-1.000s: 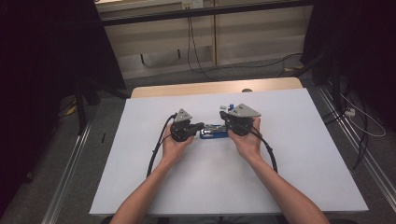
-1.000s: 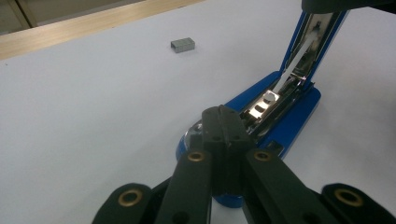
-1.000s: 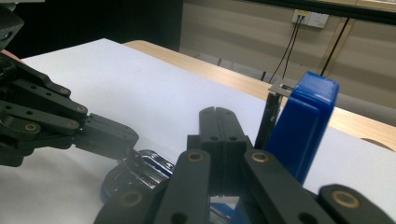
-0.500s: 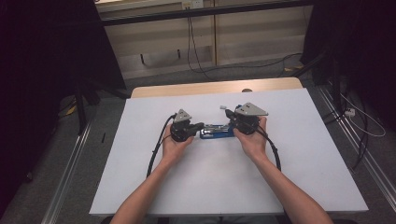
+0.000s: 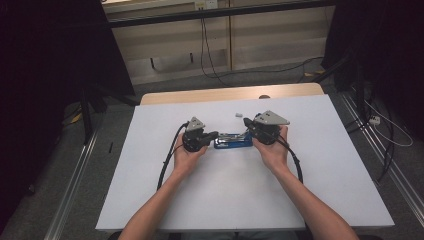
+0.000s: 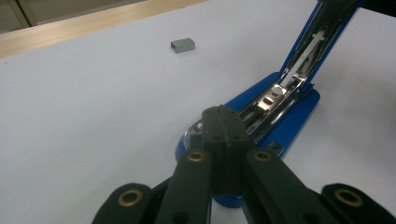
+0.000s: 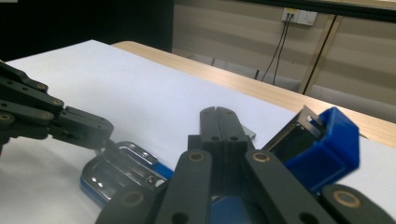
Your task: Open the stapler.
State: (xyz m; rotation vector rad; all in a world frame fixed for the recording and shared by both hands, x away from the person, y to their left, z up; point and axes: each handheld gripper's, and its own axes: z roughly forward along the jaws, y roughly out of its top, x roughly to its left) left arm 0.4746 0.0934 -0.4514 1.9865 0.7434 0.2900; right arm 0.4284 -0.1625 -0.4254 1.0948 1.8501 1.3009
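A blue stapler (image 5: 233, 141) lies mid-counter (image 5: 150, 190), its top arm swung open, a staple strip (image 6: 182, 44) nearby. The left tool (image 5: 212, 135) presses its base, jaws fully closed; the right tool (image 5: 247, 123), equally closed, grips nothing.

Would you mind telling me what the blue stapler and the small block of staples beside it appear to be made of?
The stapler looks like glossy blue plastic or painted metal over a bright chromed metal channel, which throws sharp reflections. The staple block looks like dull grey metal, ridged like stacked wire. The table cover seems matte white, possibly paper or laminate.
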